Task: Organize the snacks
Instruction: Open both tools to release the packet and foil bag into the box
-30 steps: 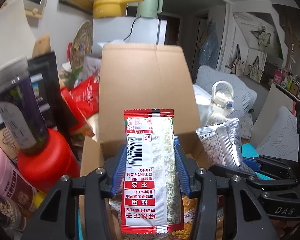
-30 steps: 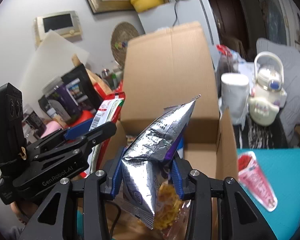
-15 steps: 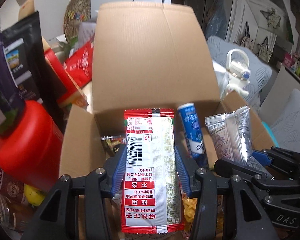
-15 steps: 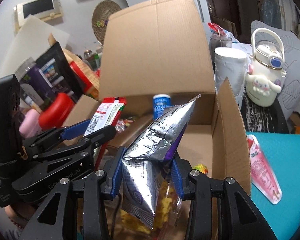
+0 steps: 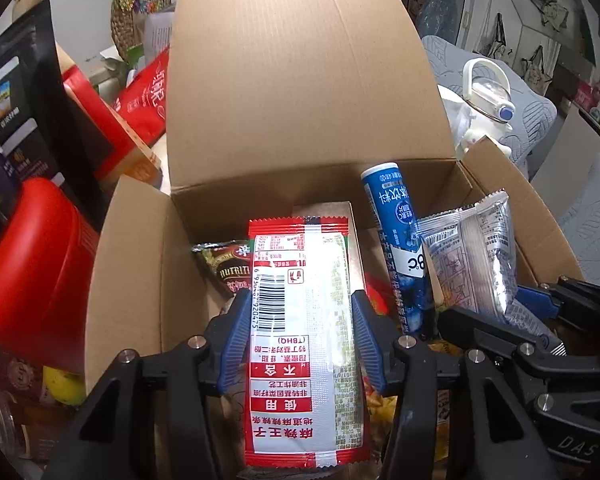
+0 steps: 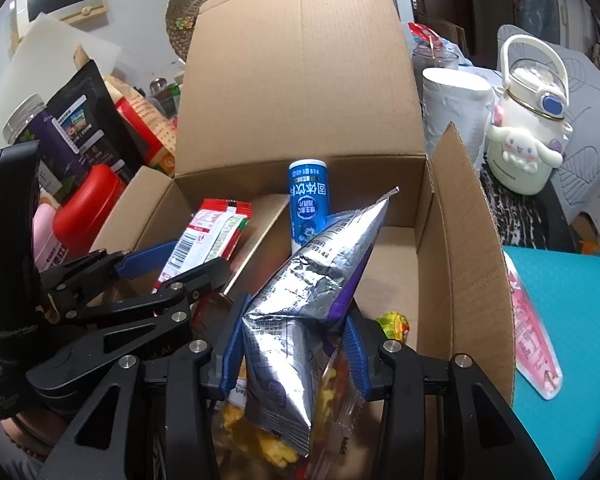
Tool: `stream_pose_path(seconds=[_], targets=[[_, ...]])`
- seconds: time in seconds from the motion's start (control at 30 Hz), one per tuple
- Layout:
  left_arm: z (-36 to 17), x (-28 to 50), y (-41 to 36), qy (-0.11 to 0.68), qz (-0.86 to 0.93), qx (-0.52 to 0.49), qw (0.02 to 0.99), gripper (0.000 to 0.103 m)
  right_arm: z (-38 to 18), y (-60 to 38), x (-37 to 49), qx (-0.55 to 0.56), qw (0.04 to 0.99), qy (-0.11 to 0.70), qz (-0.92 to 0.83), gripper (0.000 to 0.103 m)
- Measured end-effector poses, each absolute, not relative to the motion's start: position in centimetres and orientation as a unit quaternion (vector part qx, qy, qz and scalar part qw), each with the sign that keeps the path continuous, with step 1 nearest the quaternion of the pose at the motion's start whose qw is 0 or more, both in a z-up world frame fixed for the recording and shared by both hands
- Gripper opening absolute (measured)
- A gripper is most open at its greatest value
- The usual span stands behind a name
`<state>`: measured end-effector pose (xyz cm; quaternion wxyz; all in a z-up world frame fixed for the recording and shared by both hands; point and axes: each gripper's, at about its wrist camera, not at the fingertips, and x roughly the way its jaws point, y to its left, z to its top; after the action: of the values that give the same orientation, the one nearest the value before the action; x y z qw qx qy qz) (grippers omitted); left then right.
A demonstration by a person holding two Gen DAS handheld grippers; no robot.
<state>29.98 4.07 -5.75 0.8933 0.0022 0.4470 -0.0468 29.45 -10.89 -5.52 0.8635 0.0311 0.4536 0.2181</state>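
Both grippers are over the open brown cardboard box [image 5: 300,92], pointing down into it.

Left gripper [image 5: 300,336]: blue pads against both edges of a red-and-white flat snack sachet with barcode [image 5: 300,320]; jaws easing apart, sachet between them, above the box's left half.

Right gripper [image 6: 296,344]: clamped on a crinkled silver foil snack bag [image 6: 300,312], above the box's middle.

Inside the box: blue cylindrical drink-tablet tube [image 6: 308,200], upright near the rear wall; small yellow-green wrapped candy [image 6: 394,324] on the floor.

Outside, right: pink flat pouch [image 6: 532,340] on a teal mat [image 6: 572,320].
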Motion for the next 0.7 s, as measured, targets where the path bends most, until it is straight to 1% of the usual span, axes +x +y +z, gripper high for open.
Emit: stream_pose_path(seconds=[0.07,0.23,0.3,0.33,0.37,0.5,0.57,0.7], targets=[[-5.7,29.9,3.9,0.449,-0.04,0.011,0.893,0.053,-5.4,-10.9,29.4,0.028,0.865,0.453,0.213,0.044],[-5.1,29.3,3.5,0.446,-0.032,0.023,0.894,0.054,-4.7,-11.2,28.8,0.02,0.873,0.447,0.194,0.044],[-5.0,29.2,3.4,0.445,-0.032,0.025,0.895,0.062,-4.4,-11.4,28.6,0.019,0.875,0.445,0.191,0.045],[-5.0,29.1,3.3,0.444,-0.03,0.028,0.895,0.069,-4.2,-11.4,28.6,0.018,0.875,0.444,0.19,0.045],[-4.8,29.1,3.3,0.442,-0.026,0.031,0.896,0.07,-4.1,-11.5,28.5,0.017,0.876,0.443,0.19,0.045],[-4.0,28.8,3.2,0.429,-0.017,0.032,0.903,0.07,-3.1,-11.7,28.0,0.017,0.881,0.435,0.188,0.045],[-3.5,28.6,3.3,0.424,-0.016,0.026,0.905,0.07,-2.6,-11.9,27.8,0.017,0.883,0.431,0.187,0.052],[-2.2,28.1,3.2,0.413,-0.015,0.02,0.91,0.07,-1.2,-12.2,27.1,0.009,0.888,0.419,0.187,0.053]])
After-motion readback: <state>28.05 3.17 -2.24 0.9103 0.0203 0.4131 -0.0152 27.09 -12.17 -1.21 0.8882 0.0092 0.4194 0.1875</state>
